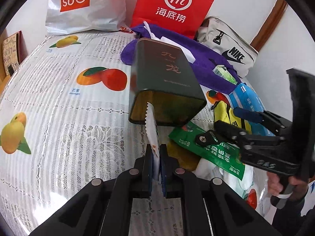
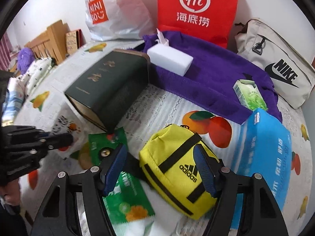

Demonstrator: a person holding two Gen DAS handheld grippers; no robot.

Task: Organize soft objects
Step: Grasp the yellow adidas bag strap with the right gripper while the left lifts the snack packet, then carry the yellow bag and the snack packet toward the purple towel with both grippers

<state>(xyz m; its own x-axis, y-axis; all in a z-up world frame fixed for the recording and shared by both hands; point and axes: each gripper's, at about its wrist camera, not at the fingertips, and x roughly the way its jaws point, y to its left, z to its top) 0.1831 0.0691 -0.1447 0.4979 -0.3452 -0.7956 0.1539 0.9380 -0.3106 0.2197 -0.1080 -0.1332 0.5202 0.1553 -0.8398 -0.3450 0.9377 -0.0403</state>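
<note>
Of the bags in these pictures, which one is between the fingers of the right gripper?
The small yellow bag with black straps. It lies on the table between the open right gripper fingers; the red, white and beige bags stand farther back by the wall.

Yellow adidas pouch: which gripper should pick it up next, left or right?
Right. The right gripper is open with the yellow adidas pouch between its fingers, though the pads do not look pressed on it yet. The left gripper is shut on a white serrated packet, so it is occupied.
</note>
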